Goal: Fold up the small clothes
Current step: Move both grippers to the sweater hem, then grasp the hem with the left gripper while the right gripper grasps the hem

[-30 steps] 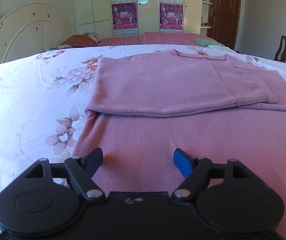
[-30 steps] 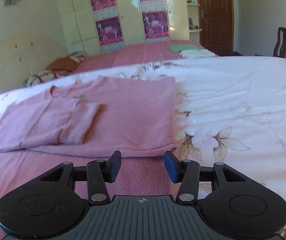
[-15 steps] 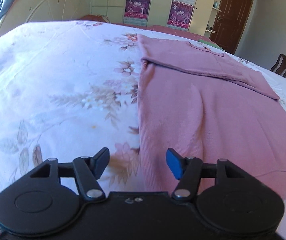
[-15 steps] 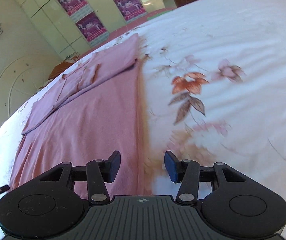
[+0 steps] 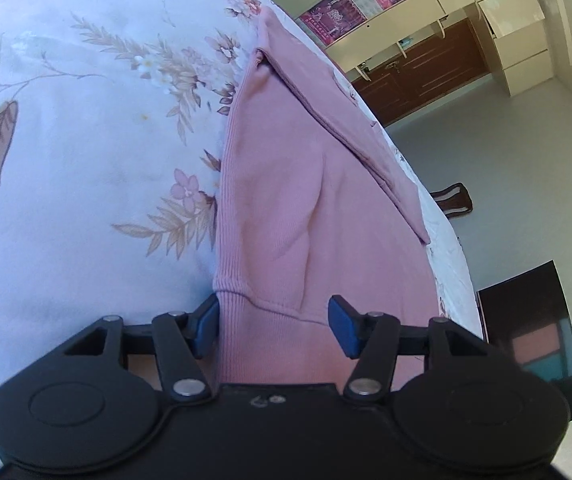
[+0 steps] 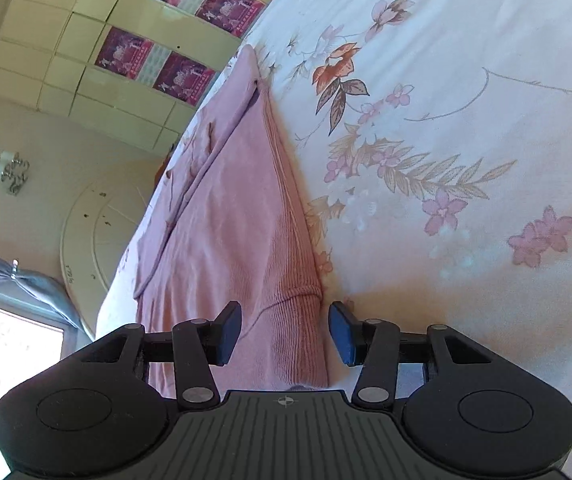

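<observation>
A pink knit sweater (image 5: 286, 184) lies flat on the floral bedsheet (image 5: 65, 160), its sleeves folded across its upper part. My left gripper (image 5: 273, 330) is open, with the sweater's bottom left hem corner (image 5: 237, 304) between its blue pads. My right gripper (image 6: 286, 332) is open, with the bottom right hem corner (image 6: 302, 304) between its pads. The same sweater (image 6: 237, 216) runs away from the right gripper toward the headboard.
A round cream headboard (image 6: 101, 220) and a wardrobe with purple posters (image 6: 173, 52) stand beyond the bed. A wooden chair (image 5: 452, 200) and a dark cabinet (image 5: 526, 332) stand on the floor past the bed's right edge.
Both grippers have drawn back from the sweater's middle to its bottom hem and tilted down; each now has a hem corner between its open pads.
</observation>
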Demonstrator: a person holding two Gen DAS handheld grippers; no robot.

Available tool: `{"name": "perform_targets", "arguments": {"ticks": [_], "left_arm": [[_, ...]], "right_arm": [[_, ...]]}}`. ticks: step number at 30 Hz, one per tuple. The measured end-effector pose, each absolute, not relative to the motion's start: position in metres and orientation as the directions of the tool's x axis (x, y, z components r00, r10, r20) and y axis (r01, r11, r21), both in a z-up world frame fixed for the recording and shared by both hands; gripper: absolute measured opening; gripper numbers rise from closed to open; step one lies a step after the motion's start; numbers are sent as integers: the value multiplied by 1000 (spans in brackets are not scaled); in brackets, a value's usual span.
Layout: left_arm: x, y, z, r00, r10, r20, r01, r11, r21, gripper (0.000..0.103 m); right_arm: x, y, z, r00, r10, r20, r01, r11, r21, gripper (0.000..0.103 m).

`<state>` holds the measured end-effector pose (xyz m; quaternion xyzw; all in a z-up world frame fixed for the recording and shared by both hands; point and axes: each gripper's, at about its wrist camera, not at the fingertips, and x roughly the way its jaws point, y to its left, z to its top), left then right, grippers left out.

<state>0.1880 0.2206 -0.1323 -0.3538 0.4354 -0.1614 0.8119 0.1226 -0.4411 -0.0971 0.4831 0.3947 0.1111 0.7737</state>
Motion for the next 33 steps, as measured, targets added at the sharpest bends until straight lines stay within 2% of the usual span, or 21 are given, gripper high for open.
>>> {"name": "perform_targets", "arguments": {"ticks": [7, 12, 16, 19, 24, 26, 27, 28, 29, 31, 33], "left_arm": [[208, 221, -140, 579, -611, -540, -35, 643, -765, 57], [208, 220, -139, 581, -606, -544, -23, 656, -755, 56], [215, 220, -140, 589, -604, -537, -36, 645, -764, 56], [213, 218, -140, 586, -607, -537, -23, 650, -760, 56], [198, 216, -140, 588, -610, -532, 16, 666, -746, 55], [198, 213, -138, 591, -595, -545, 26, 688, -725, 52], [199, 210, -138, 595, -582, -554, 22, 701, -712, 43], [201, 210, -138, 598, -566, -568, 3, 711, -704, 17], [202, 211, -140, 597, -553, -581, -20, 714, -700, 6], [192, 217, -133, 666, -550, -504, -2, 675, -738, 5], [179, 223, -121, 726, -548, -416, 41, 638, -769, 5]], "right_arm": [[152, -432, -102, 630, 621, -467, 136, 503, 853, 48], [159, -432, -87, 653, 548, -522, 82, 635, 768, 48], [176, -436, -96, 651, 574, -498, 97, 587, 804, 48], [178, -431, -106, 614, 648, -451, 55, 534, 843, 48], [149, -428, -110, 564, 727, -391, -10, 480, 877, 48], [139, -423, -108, 564, 709, -423, -20, 524, 851, 37], [139, -422, -110, 563, 694, -449, 1, 543, 840, 21], [138, -422, -111, 571, 677, -464, 23, 552, 834, 12], [138, -422, -110, 582, 665, -468, 31, 557, 830, 11], [135, -423, -102, 611, 650, -452, 18, 559, 829, 9], [129, -428, -87, 657, 648, -386, -18, 525, 851, 9]]}}
